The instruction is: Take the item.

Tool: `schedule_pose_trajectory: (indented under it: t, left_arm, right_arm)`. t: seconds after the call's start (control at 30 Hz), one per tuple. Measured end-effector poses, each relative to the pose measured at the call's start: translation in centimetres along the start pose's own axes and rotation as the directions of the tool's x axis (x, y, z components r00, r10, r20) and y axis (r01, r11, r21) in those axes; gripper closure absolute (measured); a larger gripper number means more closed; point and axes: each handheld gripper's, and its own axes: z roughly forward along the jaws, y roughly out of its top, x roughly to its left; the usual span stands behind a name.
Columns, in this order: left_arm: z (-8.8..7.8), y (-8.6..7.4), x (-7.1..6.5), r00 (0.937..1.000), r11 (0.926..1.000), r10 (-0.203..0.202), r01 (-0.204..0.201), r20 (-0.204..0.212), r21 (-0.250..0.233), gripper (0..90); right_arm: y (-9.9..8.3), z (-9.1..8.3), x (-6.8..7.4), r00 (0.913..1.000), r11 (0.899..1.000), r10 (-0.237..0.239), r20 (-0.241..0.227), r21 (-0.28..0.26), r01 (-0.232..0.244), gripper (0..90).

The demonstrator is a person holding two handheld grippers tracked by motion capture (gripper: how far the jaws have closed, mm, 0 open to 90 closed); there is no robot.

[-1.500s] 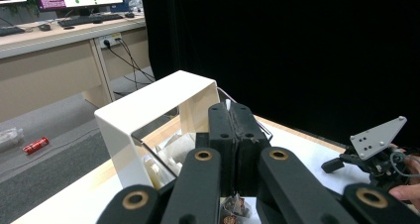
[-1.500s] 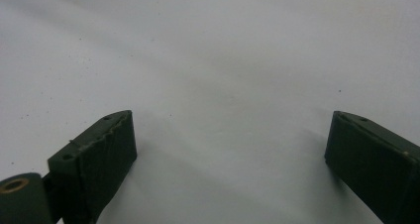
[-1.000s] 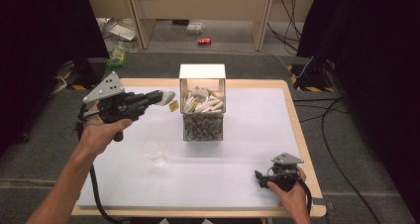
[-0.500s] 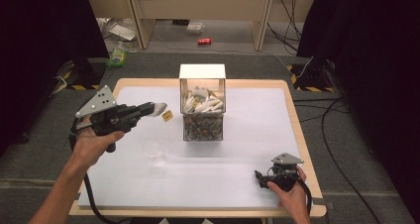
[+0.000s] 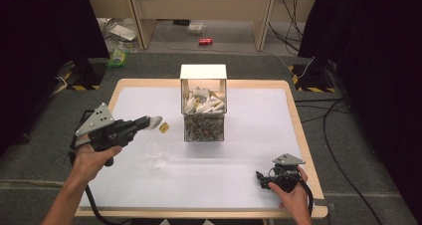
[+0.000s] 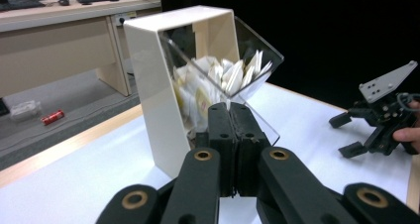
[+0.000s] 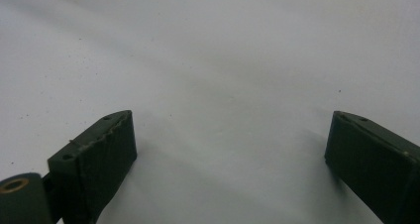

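Note:
A clear box with a white frame stands mid-table, holding several white packets above and darker ones below; the left gripper view shows the box close ahead. My left gripper is left of it, shut on a white packet, and a small yellow tag hangs below. Its jaws are pressed together with a thin white edge between the tips. A clear glass stands on the table just below and right of that gripper. My right gripper rests open near the front right corner, its jaws wide apart over bare table.
The white table top has a wooden rim. The right gripper and a hand appear far right in the left gripper view. Past the table, the floor holds a red can, cables and desk legs.
My left gripper has drawn back from the box, leftward and toward the person, carrying the white packet and lowering toward the glass. The right gripper has stayed put.

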Motion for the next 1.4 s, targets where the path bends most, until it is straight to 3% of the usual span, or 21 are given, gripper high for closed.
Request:
schedule_pose_trajectory:
  t: [0.87, 1.4]
  left_arm:
    - [-0.5, -6.3, -0.3, 0.9964, 0.9955, -0.079, 0.08, -0.032, 0.051, 87.6]
    - [0.4, -8.6, 0.2, 0.9909, 0.9904, -0.113, 0.118, -0.073, 0.072, 87.2]
  right_arm:
    - [0.0, 0.0, 0.0, 1.0, 1.0, -0.002, 0.0, 0.001, 0.002, 6.3]
    - [0.0, 0.0, 0.0, 1.0, 1.0, -0.002, 0.0, 0.001, 0.002, 6.3]
